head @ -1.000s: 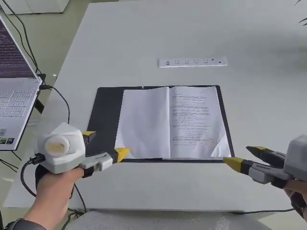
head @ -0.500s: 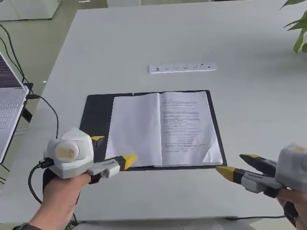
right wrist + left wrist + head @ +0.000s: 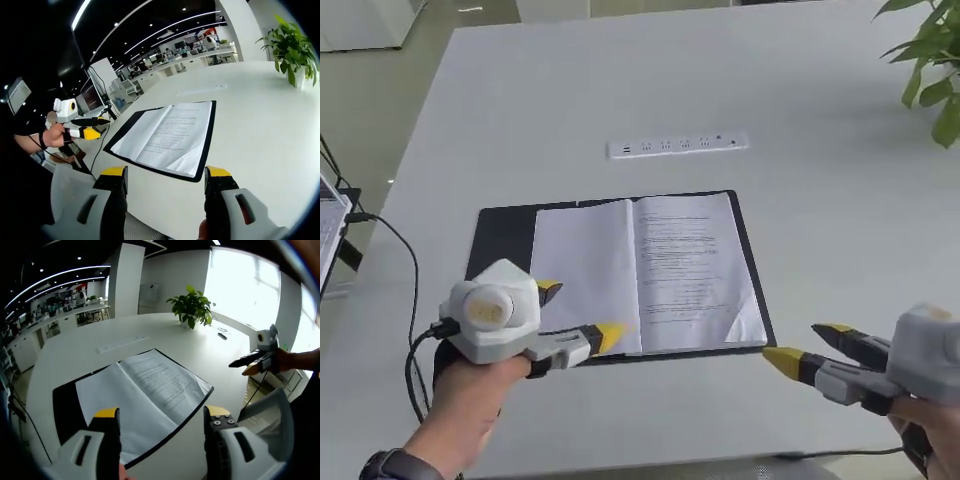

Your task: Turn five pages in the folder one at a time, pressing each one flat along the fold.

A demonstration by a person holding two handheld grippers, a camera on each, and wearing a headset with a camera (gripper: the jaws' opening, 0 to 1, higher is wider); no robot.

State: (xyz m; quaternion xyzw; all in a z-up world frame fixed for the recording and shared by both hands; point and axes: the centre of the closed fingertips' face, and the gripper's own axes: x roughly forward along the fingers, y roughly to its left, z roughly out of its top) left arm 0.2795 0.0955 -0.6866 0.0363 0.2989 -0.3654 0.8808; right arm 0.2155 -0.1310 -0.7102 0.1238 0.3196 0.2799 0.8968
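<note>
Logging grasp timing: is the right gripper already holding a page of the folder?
No: the right gripper hangs open beside the folder's near right corner, with nothing between its jaws.

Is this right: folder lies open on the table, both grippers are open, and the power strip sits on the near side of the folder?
Not quite. The power strip lies on the far side of the folder, beyond its top edge, as the head view shows. The rest holds: the folder is open on the table, and the left gripper and right gripper are both open.
</note>
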